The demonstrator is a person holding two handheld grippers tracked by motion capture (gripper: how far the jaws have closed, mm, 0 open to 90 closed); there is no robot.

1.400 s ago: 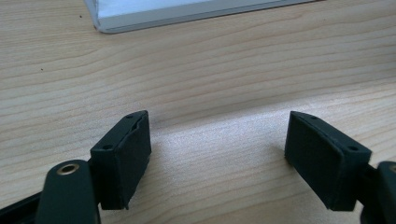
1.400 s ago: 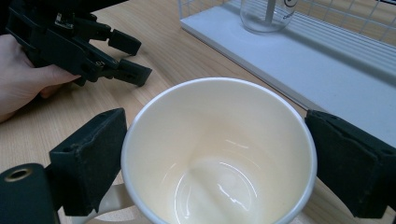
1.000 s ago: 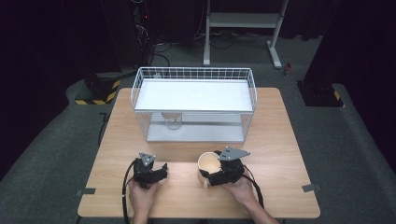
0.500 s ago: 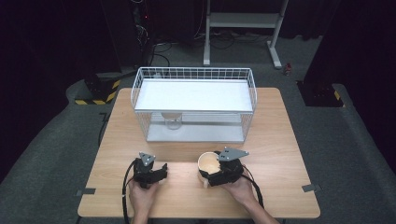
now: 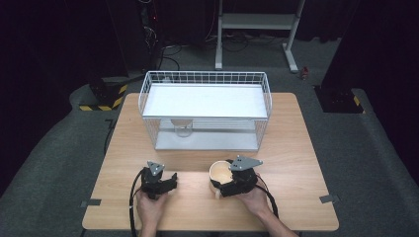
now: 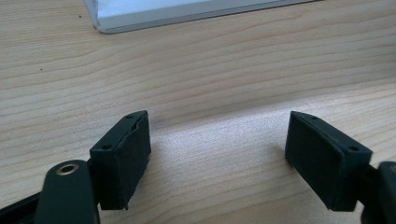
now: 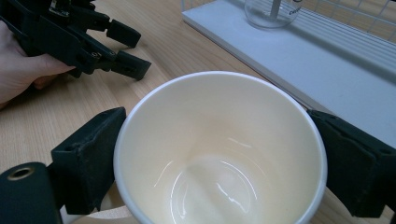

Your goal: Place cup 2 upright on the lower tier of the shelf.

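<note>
**A:** Nearest you on the left, what is your left gripper (image 5: 159, 181) doing?

**B:** It rests low over the wooden table (image 5: 296, 148) in your left hand (image 5: 148, 210). Its jaws stand apart, and the left gripper view has bare wood grain between the two black pads (image 6: 126, 154), nothing caught there.

**A:** And straight ahead of it?

**B:** You have the white wire basket (image 5: 205, 79) at the far half of the table, sitting on a pale tray base (image 5: 207, 143). A clear glass (image 5: 183, 129) stands upright inside it, toward its left end near the front wall. A corner of that base (image 6: 140, 16) is at the top of the left gripper view, well apart from the pads.

**A:** Moving right, where is the cup?

**B:** The cream cup (image 5: 221, 175) is upright on the table, just right of centre, in front of the basket and near your edge. Your right gripper (image 5: 232, 183) is clamped on it. In the right gripper view the cup (image 7: 219, 149) sits between the jaws with a pad pressed to the wall on either side, and its inside is empty and glossy.

**A:** How close are your two tools?

**B:** Near, but not touching. From the right gripper view your left gripper (image 7: 116, 46) lies beside the cup's rim with wood between them.
</note>
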